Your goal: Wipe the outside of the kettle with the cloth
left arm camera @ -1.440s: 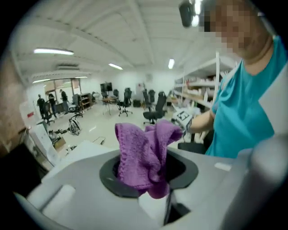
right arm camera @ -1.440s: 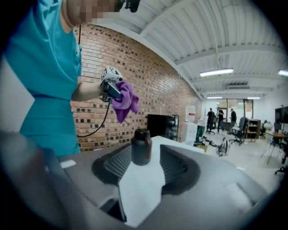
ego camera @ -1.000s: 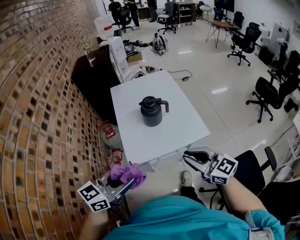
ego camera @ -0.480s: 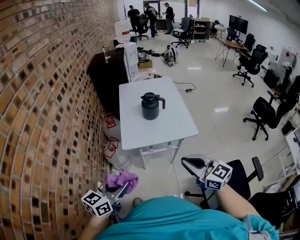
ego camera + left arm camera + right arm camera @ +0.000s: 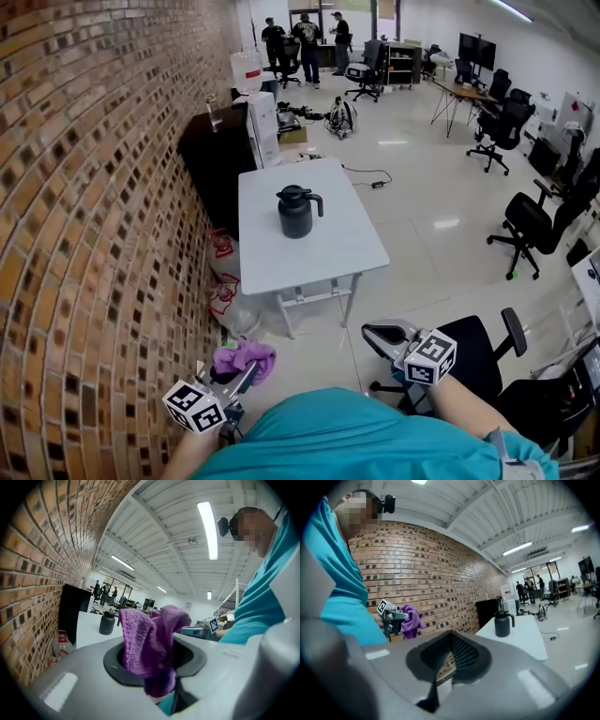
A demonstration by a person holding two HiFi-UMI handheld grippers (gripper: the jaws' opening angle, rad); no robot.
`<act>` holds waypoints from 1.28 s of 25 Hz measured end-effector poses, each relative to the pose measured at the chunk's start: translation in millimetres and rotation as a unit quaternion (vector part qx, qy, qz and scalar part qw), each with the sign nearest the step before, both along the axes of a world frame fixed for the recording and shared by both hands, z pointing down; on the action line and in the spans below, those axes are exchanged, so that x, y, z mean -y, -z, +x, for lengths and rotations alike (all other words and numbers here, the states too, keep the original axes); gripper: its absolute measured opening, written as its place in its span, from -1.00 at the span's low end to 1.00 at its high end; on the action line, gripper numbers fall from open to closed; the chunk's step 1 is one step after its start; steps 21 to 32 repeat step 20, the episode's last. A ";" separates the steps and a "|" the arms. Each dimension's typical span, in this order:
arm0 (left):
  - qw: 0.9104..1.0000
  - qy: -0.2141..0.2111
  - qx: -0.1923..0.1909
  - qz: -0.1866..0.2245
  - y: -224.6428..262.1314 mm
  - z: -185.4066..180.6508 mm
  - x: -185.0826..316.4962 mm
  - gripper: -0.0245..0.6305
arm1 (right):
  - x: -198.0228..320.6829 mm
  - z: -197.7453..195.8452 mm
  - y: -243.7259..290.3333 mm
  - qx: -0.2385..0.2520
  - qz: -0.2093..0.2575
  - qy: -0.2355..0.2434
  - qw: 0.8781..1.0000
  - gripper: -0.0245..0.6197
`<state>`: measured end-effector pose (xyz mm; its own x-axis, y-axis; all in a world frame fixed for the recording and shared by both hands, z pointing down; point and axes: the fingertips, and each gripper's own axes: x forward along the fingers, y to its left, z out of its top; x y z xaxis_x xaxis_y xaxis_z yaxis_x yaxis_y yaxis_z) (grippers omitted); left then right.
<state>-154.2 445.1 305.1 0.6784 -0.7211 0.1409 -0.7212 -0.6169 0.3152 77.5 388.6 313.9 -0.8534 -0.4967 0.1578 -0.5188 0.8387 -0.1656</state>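
Note:
A dark kettle (image 5: 295, 212) with a handle on its right stands upright in the middle of the white table (image 5: 328, 255); it also shows small in the left gripper view as the kettle (image 5: 107, 623) and in the right gripper view as the kettle (image 5: 502, 623). My left gripper (image 5: 246, 367) is held low at the left, well short of the table, shut on a bunched purple cloth (image 5: 243, 358), which fills the jaws as the cloth (image 5: 150, 651). My right gripper (image 5: 372, 334) hangs at the right, shut and empty, its ribbed pads (image 5: 457, 654) together after closing within the last second.
A brick wall (image 5: 84, 234) runs along the left. A dark cabinet (image 5: 211, 150) and a white box stand behind the table. Red-printed bags (image 5: 217, 298) lie on the floor by the wall. A black office chair (image 5: 483, 356) is at my right; more chairs and people stand far back.
The table and kettle have drawn farther off in the head view since a second ago. Both grippers have shifted back with me, and the right gripper's jaws have closed.

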 end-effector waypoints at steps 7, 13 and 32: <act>1.000 -0.011 -0.006 -0.001 1.9 -26.3 5.4 -0.51 | 1.5 -27.8 1.3 -0.011 0.008 0.000 1.000 -0.92; 1.000 -0.016 -0.013 0.003 3.6 -27.5 9.5 -0.51 | 2.5 -32.3 8.6 -0.028 0.021 0.004 0.999 -0.92; 1.000 -0.029 -0.006 0.008 5.5 -23.6 12.5 -0.51 | 6.1 -20.7 12.2 -0.031 0.024 -0.005 0.999 -0.92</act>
